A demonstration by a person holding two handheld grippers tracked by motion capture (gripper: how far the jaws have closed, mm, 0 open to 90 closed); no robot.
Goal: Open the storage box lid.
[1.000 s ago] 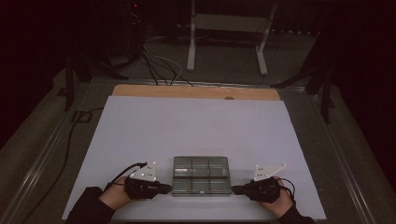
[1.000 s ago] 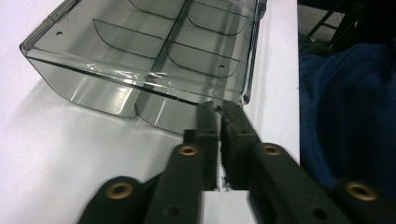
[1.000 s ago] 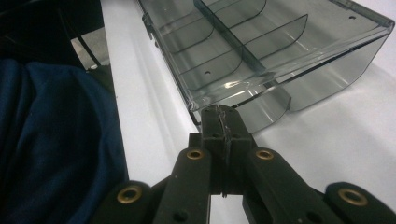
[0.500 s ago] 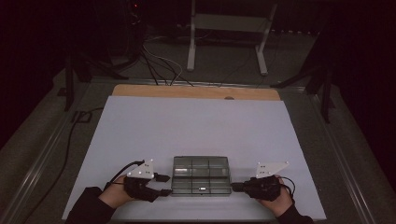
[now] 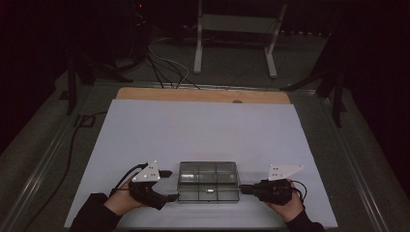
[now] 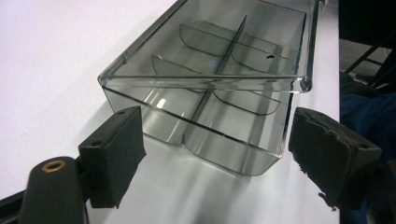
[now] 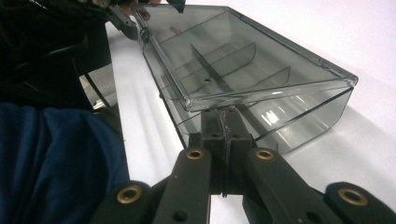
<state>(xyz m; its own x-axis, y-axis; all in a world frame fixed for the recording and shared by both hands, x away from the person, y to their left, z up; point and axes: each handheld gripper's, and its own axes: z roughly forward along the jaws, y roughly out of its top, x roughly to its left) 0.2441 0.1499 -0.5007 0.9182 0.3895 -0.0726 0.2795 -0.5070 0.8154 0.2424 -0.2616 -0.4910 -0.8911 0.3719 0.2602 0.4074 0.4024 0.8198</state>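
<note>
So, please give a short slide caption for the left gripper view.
Left gripper open before the clear compartment box on the white table.

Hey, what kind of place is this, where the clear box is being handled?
Probably a lab or recording workspace, not a home: a white-covered table with a clear compartment box, loose cables on the dark floor, and a white metal stand behind.
</note>
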